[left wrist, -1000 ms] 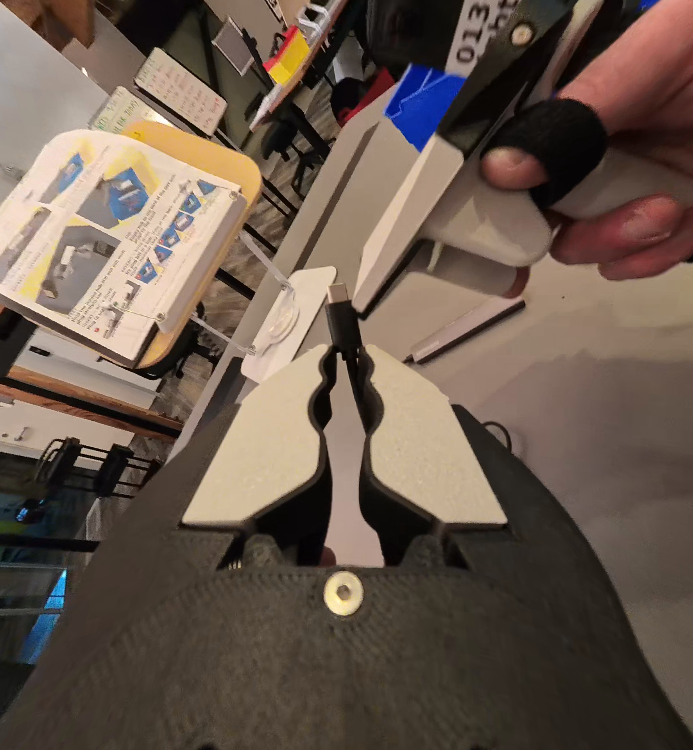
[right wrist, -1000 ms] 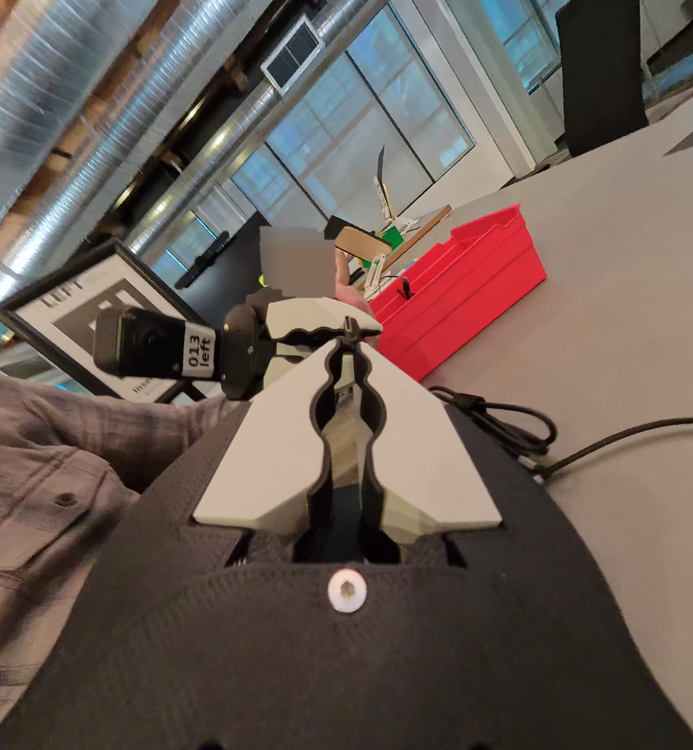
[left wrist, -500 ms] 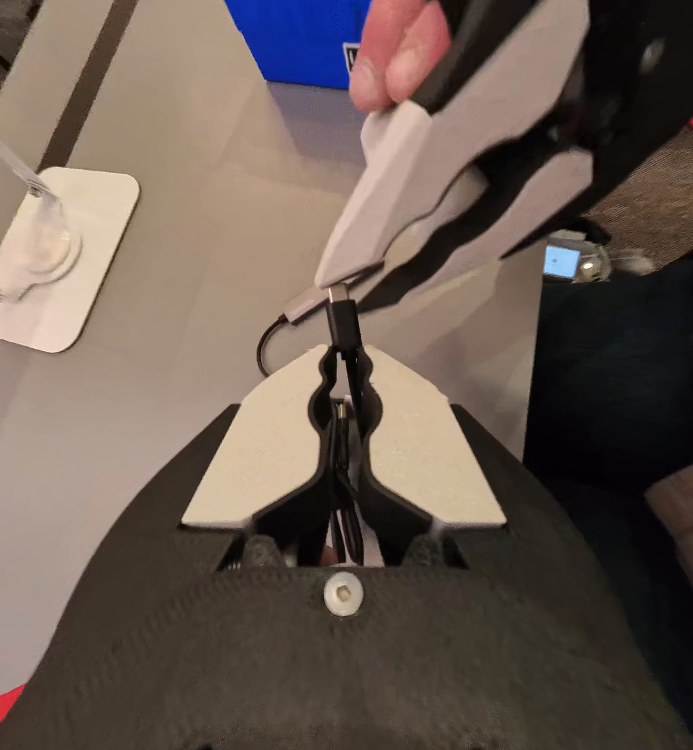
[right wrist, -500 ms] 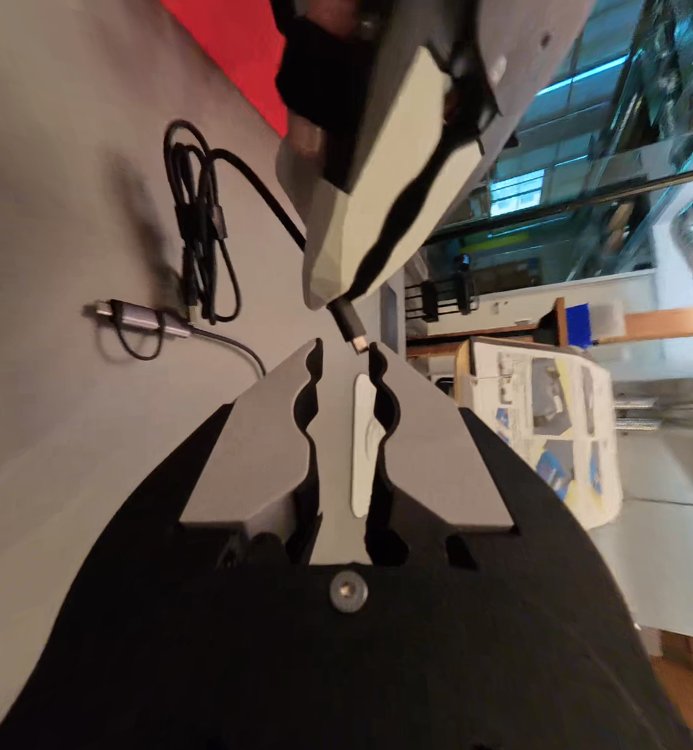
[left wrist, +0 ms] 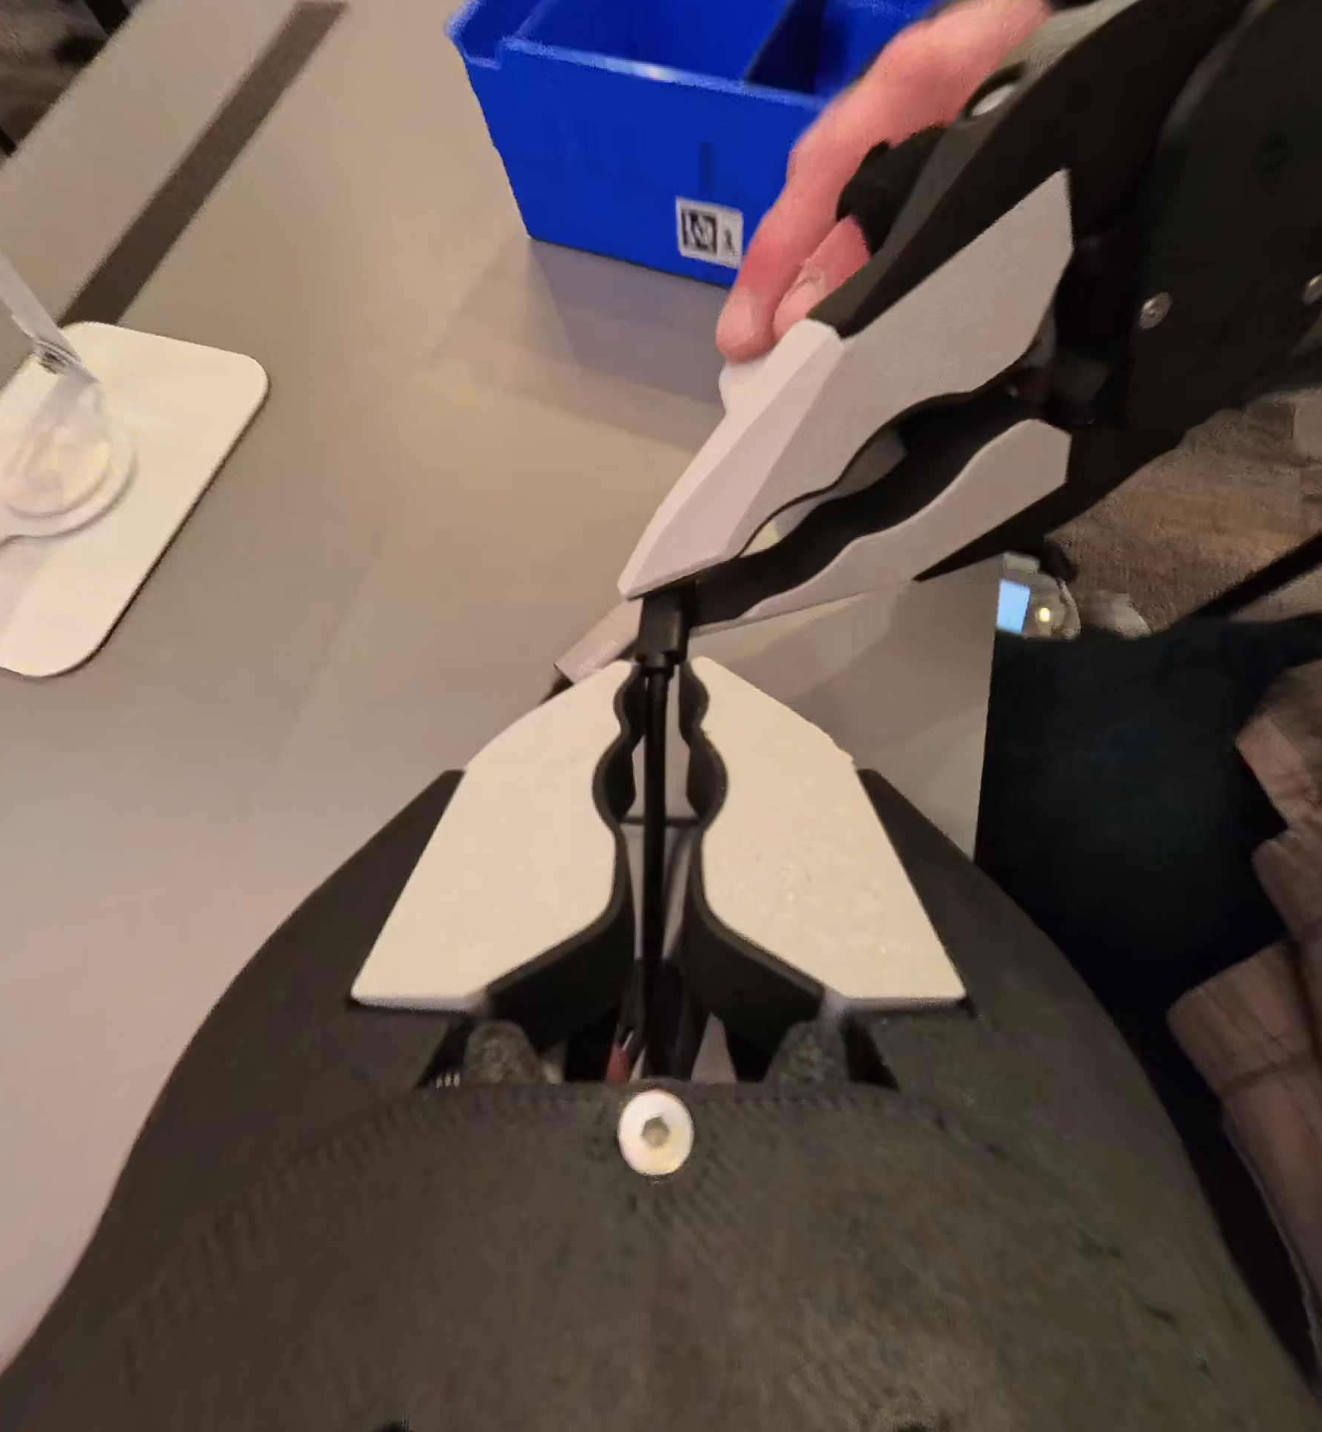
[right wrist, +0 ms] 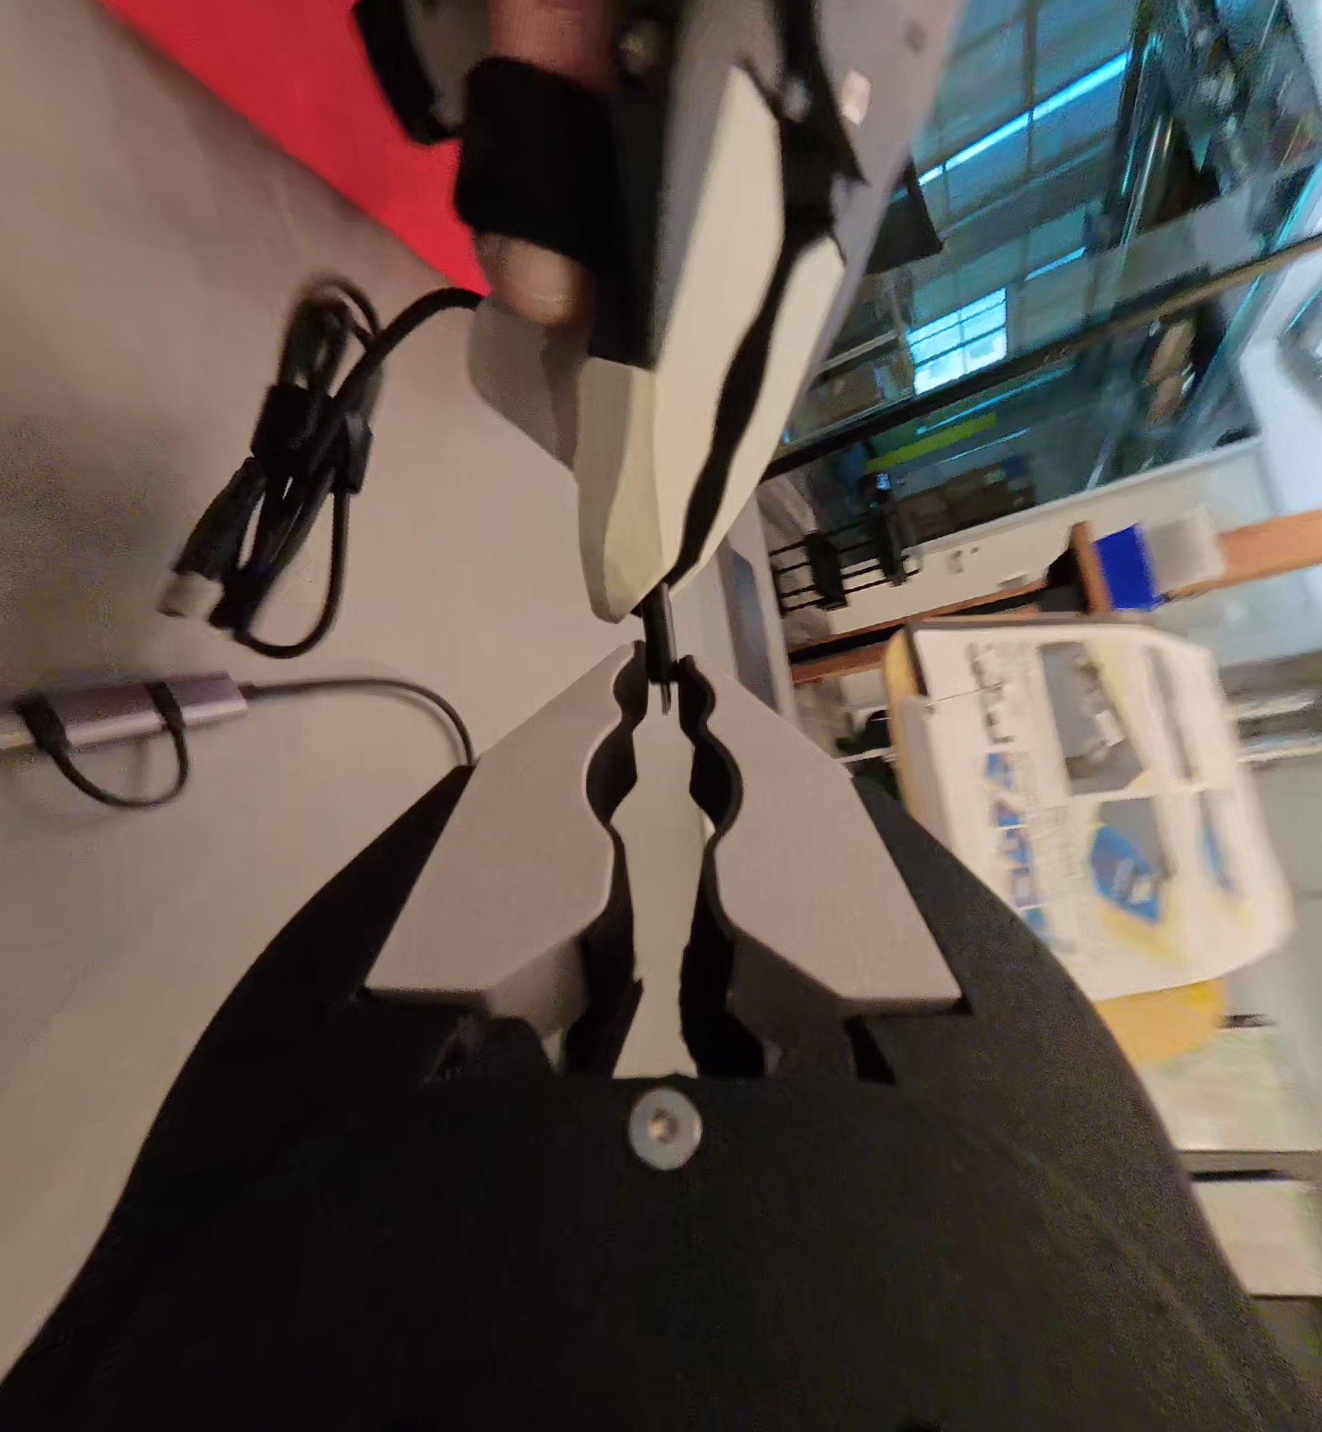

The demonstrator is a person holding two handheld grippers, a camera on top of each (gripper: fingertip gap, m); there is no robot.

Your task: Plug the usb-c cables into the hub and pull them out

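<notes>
My left gripper (left wrist: 656, 665) is shut on a black usb-c cable (left wrist: 654, 814) that runs back between its fingers, with the plug (left wrist: 664, 629) sticking out past the tips. My right gripper (right wrist: 659, 665) meets it tip to tip. Its fingers (right wrist: 533, 814) lie against both sides of the plug's metal end (right wrist: 664, 682) with hardly any gap. In the left wrist view the right gripper (left wrist: 669, 604) comes in from the upper right, held by a hand (left wrist: 805, 232). A slim grey hub (left wrist: 595, 643) lies on the table just behind the plug.
A blue bin (left wrist: 626, 132) stands at the back and a white stand base (left wrist: 100, 496) at the left. The table edge (left wrist: 983, 697) is close on the right. A bundled black cable (right wrist: 293, 465), a grey connector on a lead (right wrist: 123, 713) and a red bin (right wrist: 293, 101) lie beyond.
The right gripper's fingers have narrowed around the plug's tip since half a second ago. Both grippers have swung down over the table; the left keeps its hold on the cable.
</notes>
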